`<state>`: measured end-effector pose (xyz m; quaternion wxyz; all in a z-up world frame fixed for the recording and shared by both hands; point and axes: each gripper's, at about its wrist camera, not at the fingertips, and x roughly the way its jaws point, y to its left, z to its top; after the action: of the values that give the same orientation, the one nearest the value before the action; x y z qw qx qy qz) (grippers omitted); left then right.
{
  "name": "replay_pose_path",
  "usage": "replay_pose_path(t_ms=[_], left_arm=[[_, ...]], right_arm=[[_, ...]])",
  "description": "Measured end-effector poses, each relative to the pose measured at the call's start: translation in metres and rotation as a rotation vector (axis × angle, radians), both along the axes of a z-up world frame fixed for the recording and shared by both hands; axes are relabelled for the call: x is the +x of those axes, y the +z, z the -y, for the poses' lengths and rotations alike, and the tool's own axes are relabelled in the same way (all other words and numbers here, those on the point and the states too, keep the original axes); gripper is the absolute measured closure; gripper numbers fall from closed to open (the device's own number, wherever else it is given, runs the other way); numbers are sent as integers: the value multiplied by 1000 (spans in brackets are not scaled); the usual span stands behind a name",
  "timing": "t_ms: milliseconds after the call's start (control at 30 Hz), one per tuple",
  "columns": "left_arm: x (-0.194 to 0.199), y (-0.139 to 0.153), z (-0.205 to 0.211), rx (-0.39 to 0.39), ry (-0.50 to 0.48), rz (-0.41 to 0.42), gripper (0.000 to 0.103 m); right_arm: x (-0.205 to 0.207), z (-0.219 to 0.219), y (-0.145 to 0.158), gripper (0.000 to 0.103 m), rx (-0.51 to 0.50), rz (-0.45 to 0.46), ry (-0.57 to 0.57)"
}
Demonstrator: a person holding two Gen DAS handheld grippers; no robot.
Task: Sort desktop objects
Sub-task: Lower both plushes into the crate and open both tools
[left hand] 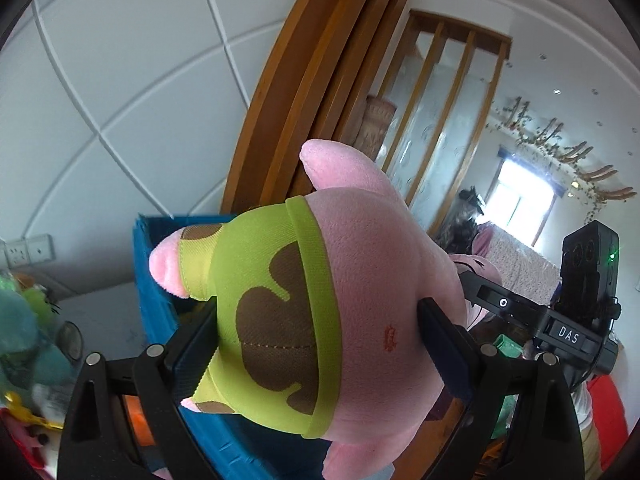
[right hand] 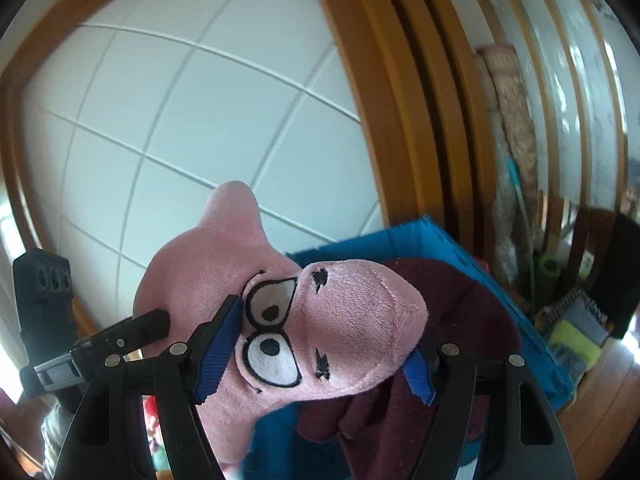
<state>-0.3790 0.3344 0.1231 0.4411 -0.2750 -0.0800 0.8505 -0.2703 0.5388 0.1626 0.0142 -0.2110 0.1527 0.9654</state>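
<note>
A pink starfish plush toy [left hand: 372, 264] in green shorts with brown patches hangs in the air between both grippers. My left gripper [left hand: 320, 332] is shut on its lower body, pads pressing into the shorts and the pink belly. My right gripper [right hand: 320, 344] is shut on its head [right hand: 340, 320], blue pads squeezing beside the eyes and the pointed tip. A blue plastic crate [left hand: 160, 280] sits just beyond and below the toy; in the right wrist view the blue crate [right hand: 400, 240] holds a dark maroon cloth [right hand: 472, 320].
A white tiled wall [left hand: 120, 100] and a curved wooden frame [left hand: 304, 80] rise behind the crate. Soft toys [left hand: 24, 320] pile at the far left. Notebooks and a yellow-green pad [right hand: 576, 328] lie on the wooden surface right of the crate. The other gripper's camera [left hand: 588, 264] shows at right.
</note>
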Motion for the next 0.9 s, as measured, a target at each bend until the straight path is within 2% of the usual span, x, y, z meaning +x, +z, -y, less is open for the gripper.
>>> replay_pose_path(t_ms=[167,233,400,467,500,567,633,900], left_arm=[[-27,-44,-52,-63,52,142,8],[-39,-69,-74,-119,80,243,8],[-49,-115,-101,-230,134,389,8],[-46,-126,-111,-270,121,420,21],[-44,-132,-116,-291,113,436,21],[-39,-141,-122,-338,124,429,21],[-35,-145,-124,-359,129,426,21],[-27,-146,-121,-443,161,387,19]], right_arm=[[-33,-67,-42,31,-65,110,72],[-51,-92,-62,31,-99,181,99],[-85,-133,-118,31,-199,380,158],[-95,-139,-136,31,-224,451,184],[-98,-139,-141,35,-237,470,204],[-103,-138,-150,38,-250,511,235],[-105,-134,-152,38,-213,536,229],[-98,-135,-162,38,-124,574,186]])
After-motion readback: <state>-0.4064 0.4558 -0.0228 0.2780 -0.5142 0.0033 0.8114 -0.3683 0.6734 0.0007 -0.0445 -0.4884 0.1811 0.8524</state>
